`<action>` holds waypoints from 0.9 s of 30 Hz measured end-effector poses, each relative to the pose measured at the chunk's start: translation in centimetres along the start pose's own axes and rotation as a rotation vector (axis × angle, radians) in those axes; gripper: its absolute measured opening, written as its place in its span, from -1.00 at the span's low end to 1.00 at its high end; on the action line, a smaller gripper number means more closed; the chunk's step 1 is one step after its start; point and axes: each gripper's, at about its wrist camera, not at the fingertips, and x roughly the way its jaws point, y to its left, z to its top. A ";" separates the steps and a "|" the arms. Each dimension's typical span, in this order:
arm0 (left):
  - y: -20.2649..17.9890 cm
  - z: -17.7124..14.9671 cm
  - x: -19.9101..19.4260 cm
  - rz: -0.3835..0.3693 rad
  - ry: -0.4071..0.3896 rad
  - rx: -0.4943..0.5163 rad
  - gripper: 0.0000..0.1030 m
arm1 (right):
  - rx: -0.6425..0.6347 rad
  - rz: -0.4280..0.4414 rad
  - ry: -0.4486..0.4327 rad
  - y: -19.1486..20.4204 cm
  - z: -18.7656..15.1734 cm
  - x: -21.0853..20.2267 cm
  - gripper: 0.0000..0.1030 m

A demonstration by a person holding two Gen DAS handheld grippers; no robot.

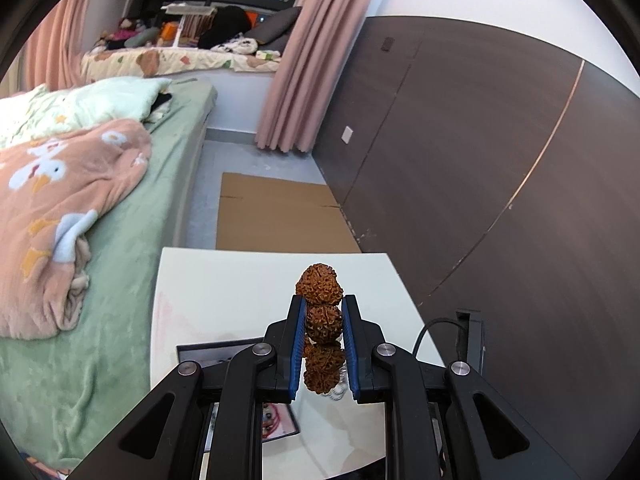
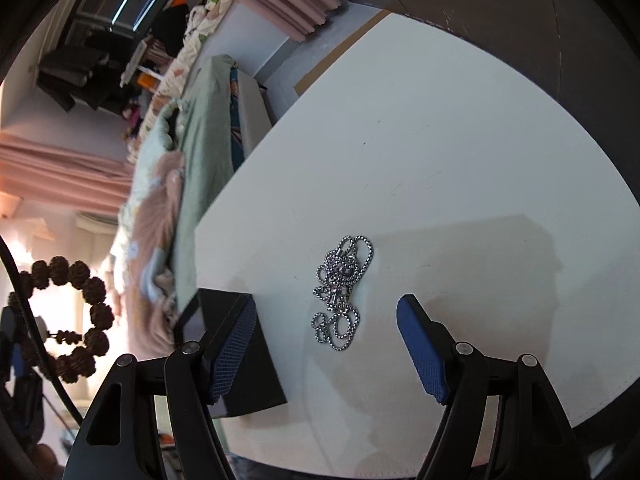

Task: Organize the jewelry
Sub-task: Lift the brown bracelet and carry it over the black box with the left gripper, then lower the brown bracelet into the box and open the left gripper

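Note:
My left gripper (image 1: 323, 307) is shut on a bracelet of large brown knobbly beads (image 1: 322, 322), held up above the white table (image 1: 224, 292). The same beaded bracelet (image 2: 82, 312) hangs as a ring at the far left of the right wrist view. A silver chain necklace (image 2: 340, 292) lies in a tangled heap on the white table (image 2: 460, 152). My right gripper (image 2: 327, 304) stands open above the table, with the chain lying between and just beyond its blue fingertips, untouched. A black box (image 2: 248, 364) sits under the left finger.
A bed with a green sheet (image 1: 132, 240) and a pink blanket (image 1: 68, 208) lies left of the table. A dark wood wall panel (image 1: 480, 160) runs along the right. Flat cardboard (image 1: 276, 212) lies on the floor beyond. A black framed picture (image 1: 204, 354) rests under my left gripper.

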 end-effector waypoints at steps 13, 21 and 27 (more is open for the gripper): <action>6.1 -3.4 2.6 0.036 0.085 -0.110 -0.64 | -0.136 -0.284 -0.038 2.1 0.3 1.9 0.34; 7.6 -4.0 3.8 0.035 0.141 -0.128 -0.64 | -0.270 -0.483 -0.073 4.2 -0.3 2.5 0.07; 7.6 -4.0 4.2 -0.006 0.159 -0.140 -0.64 | -0.315 -0.494 -0.082 4.8 -0.8 2.4 -0.56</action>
